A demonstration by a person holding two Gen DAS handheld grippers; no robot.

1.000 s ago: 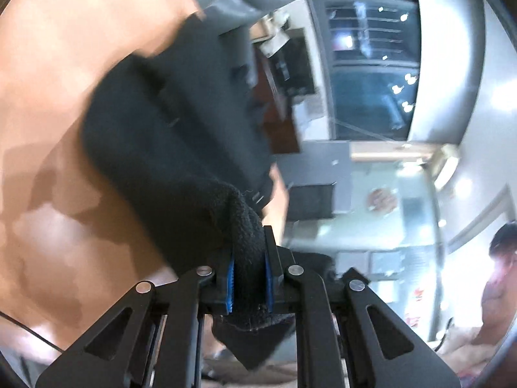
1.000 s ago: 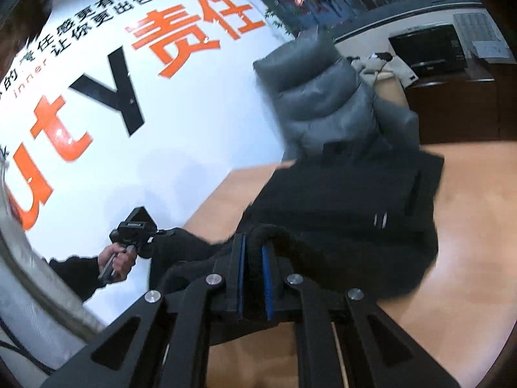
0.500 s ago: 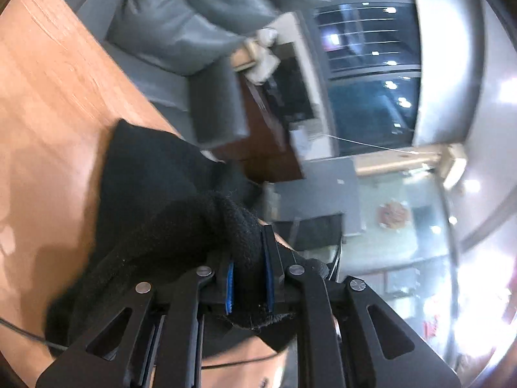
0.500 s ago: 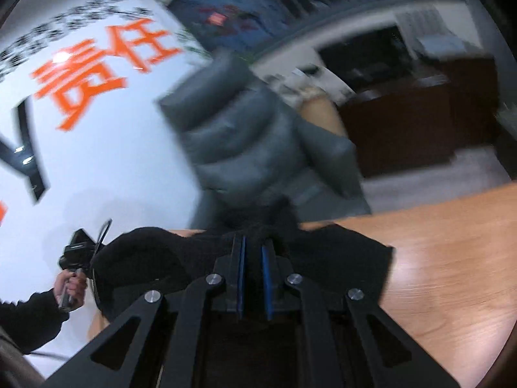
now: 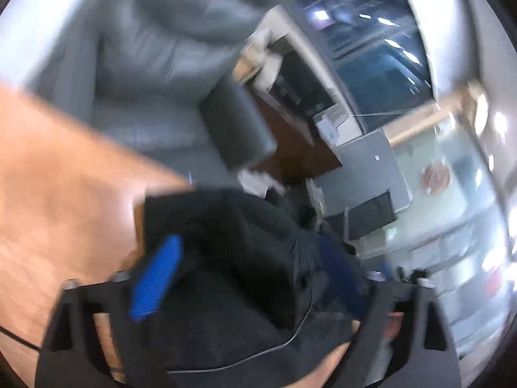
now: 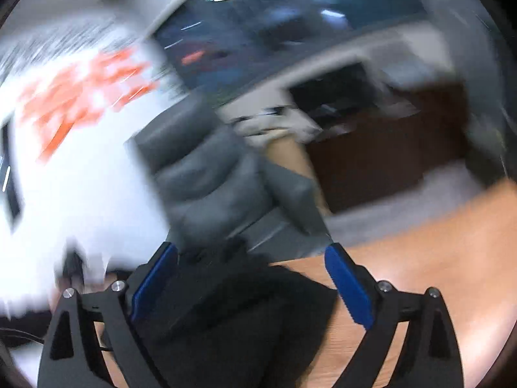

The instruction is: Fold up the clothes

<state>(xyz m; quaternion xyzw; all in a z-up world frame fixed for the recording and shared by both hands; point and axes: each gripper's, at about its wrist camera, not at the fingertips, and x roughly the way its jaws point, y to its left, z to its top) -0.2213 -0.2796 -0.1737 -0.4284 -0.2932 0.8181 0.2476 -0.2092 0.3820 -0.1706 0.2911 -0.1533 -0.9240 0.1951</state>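
Note:
A black fleece garment lies bunched on the wooden table near its far edge. My left gripper is open, its blue pads spread wide on either side of the cloth. In the right wrist view the same black garment lies on the table between my right gripper's open fingers. Neither gripper holds the cloth. Both views are blurred by motion.
A grey leather armchair stands just beyond the table's far edge; it also shows in the right wrist view. A dark wooden cabinet stands behind. A white wall with orange lettering is at the left.
Both grippers were shut on the black garment, carrying it toward the table's far edge. Now both have opened and let go, and the garment lies on the table.

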